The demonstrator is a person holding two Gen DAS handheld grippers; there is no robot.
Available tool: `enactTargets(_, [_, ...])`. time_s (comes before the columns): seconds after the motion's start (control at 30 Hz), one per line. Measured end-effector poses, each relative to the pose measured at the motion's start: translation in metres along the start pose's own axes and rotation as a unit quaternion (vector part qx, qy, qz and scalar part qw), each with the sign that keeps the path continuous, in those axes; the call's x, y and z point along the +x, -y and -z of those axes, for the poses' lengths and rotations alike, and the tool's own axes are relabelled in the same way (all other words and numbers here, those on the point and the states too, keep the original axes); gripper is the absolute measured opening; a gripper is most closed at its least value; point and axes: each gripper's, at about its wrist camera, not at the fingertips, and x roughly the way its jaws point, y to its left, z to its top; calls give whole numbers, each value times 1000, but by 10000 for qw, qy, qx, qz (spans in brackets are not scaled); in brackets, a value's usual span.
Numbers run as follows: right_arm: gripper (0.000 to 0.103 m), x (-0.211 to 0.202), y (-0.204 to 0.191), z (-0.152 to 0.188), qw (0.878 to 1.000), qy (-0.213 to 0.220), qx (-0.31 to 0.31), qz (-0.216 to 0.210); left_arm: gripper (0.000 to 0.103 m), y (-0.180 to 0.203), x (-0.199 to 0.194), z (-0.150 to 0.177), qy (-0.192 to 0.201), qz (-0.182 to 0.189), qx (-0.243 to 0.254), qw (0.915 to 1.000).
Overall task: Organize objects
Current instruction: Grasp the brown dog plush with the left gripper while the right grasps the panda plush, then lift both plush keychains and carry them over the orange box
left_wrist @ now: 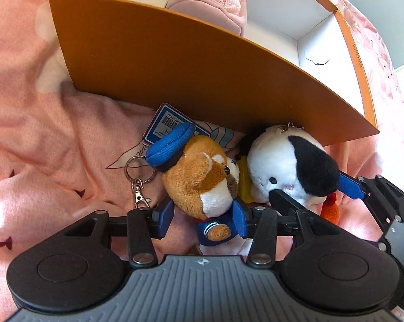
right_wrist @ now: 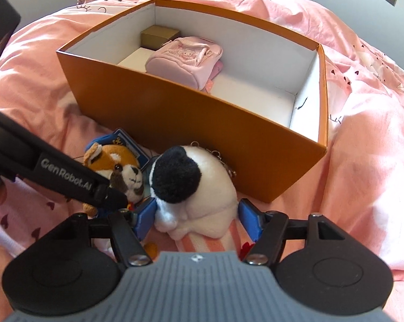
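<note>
- Right wrist view: the right claw [right_wrist: 198, 218] straddles the white plush [right_wrist: 199, 187], blue pads beside its flanks; whether they already pinch it I cannot tell.
- Left wrist view: the left claw [left_wrist: 204, 218] is spread around the brown plush [left_wrist: 202, 182], pads apart from the body, not yet clenched.
- Both toys lie side by side on the bedspread [right_wrist: 363, 134], just outside the near wall of the orange box [right_wrist: 175, 123].
- To do it well: squeeze each torso, not the keyring [left_wrist: 139, 169] or tag [left_wrist: 169, 124], lift clear of the wall, then set them in the bare right end.
- Inside the box: a pink pouch [right_wrist: 186, 59] and small brown box [right_wrist: 159, 36] at the far-left corner.
- The soft, rumpled pink bedding gives underneath; a grey wall stands behind.
</note>
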Motion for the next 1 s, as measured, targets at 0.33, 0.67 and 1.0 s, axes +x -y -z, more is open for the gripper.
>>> enactTargets(0.33, [64, 1, 5, 1, 9996, 11, 228, -159, 46, 3, -5, 5, 172, 11, 145, 9997])
enactTargets(0.67, [61, -49, 10, 1, 9985, 278, 457, -134, 43, 8, -51, 21, 601, 208, 736, 9953])
enactTargets(1.0, [59, -115, 34, -13, 9895, 850, 1082, -440, 43, 53, -95, 16, 1276, 512, 1626, 9771])
